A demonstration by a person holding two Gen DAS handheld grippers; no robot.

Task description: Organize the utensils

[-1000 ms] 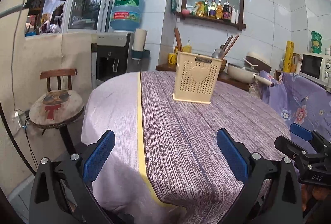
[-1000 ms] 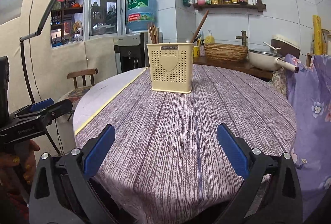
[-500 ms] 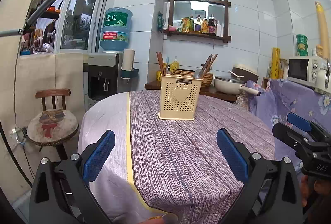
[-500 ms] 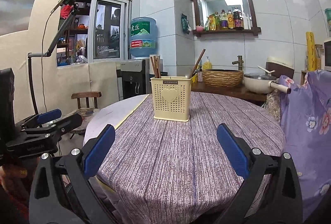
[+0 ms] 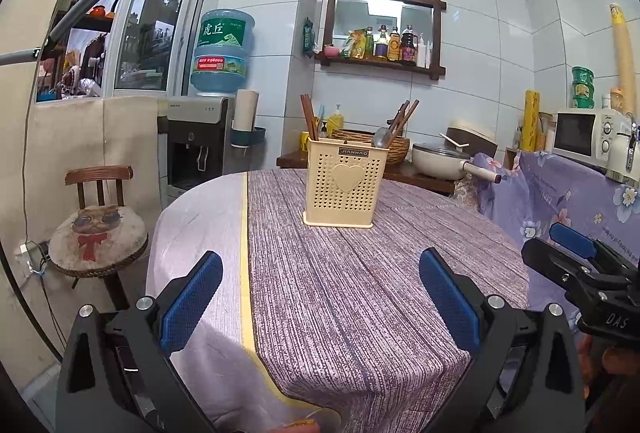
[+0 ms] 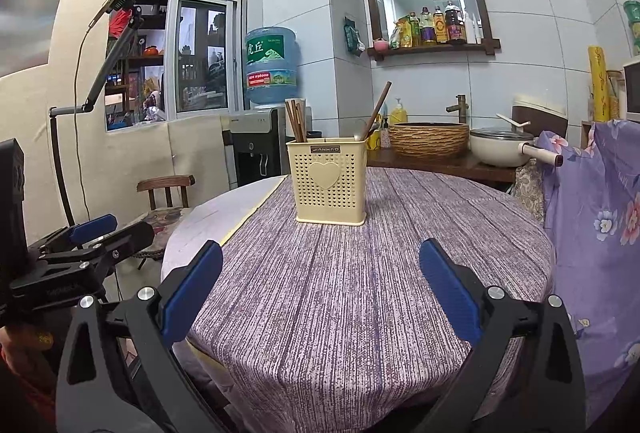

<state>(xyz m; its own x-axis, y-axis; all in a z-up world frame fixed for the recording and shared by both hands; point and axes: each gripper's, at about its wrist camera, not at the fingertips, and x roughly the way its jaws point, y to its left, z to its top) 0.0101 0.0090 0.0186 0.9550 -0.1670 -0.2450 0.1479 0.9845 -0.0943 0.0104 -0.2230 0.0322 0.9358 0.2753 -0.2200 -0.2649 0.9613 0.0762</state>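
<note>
Both gripper pairs spread wide, empty, perforated cream plastic caddy (image 5: pixel 344 187), wooden chopsticks (image 5: pixel 309 117)

Even, cool indoor light filled both fisheye views, brightest at the lit wall niche (image 5: pixel 383 17) and glazed window (image 6: pixel 202 57). Tiles (image 6: pixel 532 45) bowed toward dark, vignetted corners; shadows stayed soft, focus sharp throughout.

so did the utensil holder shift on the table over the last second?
No. The utensil holder sits equally far from the cloth's yellow stripe; only the cameras pulled back.
</note>
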